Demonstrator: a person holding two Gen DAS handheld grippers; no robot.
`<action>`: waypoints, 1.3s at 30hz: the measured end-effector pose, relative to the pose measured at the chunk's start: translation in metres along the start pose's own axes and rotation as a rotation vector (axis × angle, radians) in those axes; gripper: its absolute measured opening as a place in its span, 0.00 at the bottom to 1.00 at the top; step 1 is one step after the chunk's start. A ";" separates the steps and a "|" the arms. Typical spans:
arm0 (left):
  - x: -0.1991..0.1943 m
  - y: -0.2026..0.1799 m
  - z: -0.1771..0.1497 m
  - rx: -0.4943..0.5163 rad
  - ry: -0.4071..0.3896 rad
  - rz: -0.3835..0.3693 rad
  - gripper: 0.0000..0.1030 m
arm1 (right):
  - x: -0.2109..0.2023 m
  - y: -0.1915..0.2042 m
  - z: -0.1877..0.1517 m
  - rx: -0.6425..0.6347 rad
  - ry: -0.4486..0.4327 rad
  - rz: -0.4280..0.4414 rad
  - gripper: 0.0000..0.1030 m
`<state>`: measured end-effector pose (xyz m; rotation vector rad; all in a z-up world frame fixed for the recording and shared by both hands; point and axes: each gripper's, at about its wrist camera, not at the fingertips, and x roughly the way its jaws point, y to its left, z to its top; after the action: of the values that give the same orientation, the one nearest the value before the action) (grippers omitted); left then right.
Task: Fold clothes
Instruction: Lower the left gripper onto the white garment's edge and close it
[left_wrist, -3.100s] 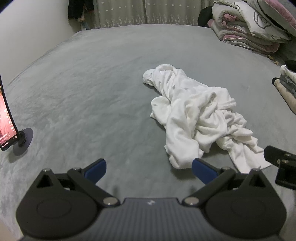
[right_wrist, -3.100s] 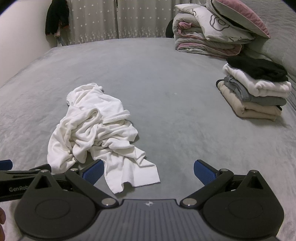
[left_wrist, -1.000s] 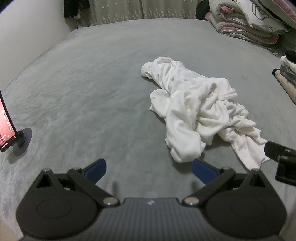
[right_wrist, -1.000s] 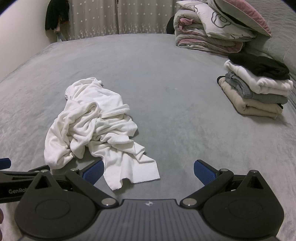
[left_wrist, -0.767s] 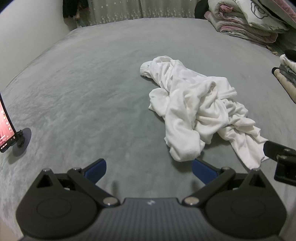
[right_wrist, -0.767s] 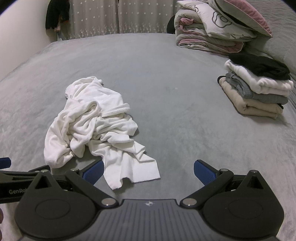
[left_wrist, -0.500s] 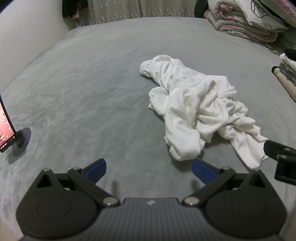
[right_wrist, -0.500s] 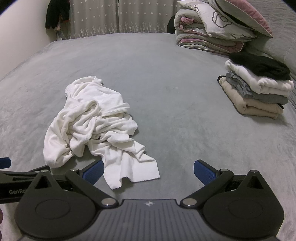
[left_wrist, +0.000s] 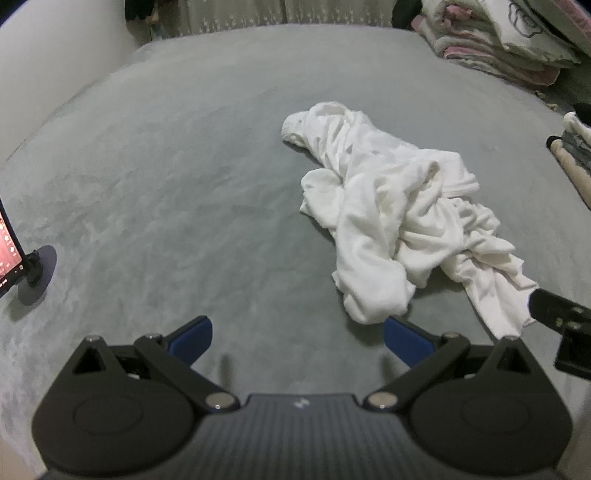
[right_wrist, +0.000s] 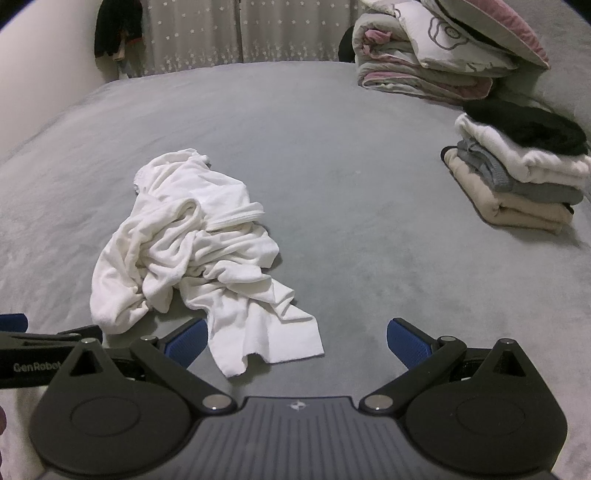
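A crumpled white garment (left_wrist: 399, 218) lies in a heap on the grey bed cover (left_wrist: 184, 184). In the left wrist view it sits ahead and to the right of my left gripper (left_wrist: 297, 338), which is open and empty, its right pad close to the heap's near lobe. In the right wrist view the white garment (right_wrist: 195, 243) lies ahead and to the left, its flat near corner reaching between the fingers of my right gripper (right_wrist: 295, 341), also open and holding nothing. The left gripper's arm (right_wrist: 33, 354) shows at the left edge.
A stack of folded clothes (right_wrist: 517, 173) stands at the right of the bed. Folded quilts and a pillow (right_wrist: 436, 55) are piled at the far right. A phone on a round stand (left_wrist: 22, 266) sits at the left edge. Curtains (right_wrist: 221, 33) hang behind.
Both grippers have crept slightly forward toward the white garment, which sits a little nearer in both views. The heap itself has not moved.
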<state>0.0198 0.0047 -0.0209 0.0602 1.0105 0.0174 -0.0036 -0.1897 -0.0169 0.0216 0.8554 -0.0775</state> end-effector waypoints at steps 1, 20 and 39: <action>0.002 0.001 0.003 -0.005 0.009 0.000 1.00 | 0.003 -0.002 0.001 0.002 0.009 -0.002 1.00; 0.052 0.004 0.028 0.016 0.027 -0.030 1.00 | 0.066 -0.007 0.041 -0.013 0.189 0.064 1.00; 0.054 0.014 0.014 0.023 -0.069 -0.097 1.00 | 0.090 0.000 0.019 -0.067 0.132 0.047 1.00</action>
<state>0.0607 0.0207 -0.0582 0.0325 0.9439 -0.0848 0.0692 -0.1964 -0.0721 -0.0164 0.9885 -0.0027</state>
